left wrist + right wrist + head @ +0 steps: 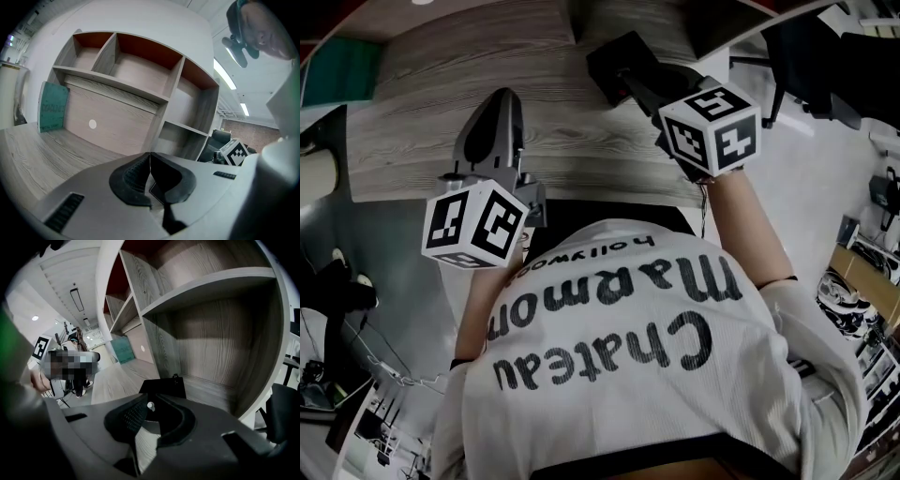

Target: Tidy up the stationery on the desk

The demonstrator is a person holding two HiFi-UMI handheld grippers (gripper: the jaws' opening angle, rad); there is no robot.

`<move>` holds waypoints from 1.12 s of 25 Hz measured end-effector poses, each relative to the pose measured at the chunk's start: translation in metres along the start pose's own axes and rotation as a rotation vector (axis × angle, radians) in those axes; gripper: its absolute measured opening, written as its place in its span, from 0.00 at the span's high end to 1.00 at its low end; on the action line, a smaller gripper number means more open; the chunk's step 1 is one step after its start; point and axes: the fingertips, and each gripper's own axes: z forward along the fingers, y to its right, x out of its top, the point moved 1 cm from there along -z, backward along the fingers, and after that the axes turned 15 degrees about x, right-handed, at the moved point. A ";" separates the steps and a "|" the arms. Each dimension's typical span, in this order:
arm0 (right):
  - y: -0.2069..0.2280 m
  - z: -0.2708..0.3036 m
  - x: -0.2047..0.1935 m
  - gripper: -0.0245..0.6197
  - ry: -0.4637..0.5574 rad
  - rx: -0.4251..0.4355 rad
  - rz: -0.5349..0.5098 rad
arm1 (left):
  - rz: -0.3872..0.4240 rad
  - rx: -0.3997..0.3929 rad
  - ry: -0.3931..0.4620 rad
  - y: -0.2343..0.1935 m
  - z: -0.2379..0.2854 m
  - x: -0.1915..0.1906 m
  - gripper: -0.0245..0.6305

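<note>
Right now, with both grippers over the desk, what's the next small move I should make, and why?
Probably ease the right gripper forward and down toward the flat black object on the desk. It lies just ahead of that gripper's jaws, which stand slightly apart. The left gripper is shut on nothing and faces only the teal board, farther off.

"Chateau", "Marmon" and small "hollywood" in black print on the person's white shirt (656,375)
</note>
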 end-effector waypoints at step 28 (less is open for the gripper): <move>0.011 0.002 -0.007 0.86 0.027 -0.039 0.019 | -0.002 -0.013 0.043 0.002 -0.013 0.009 0.94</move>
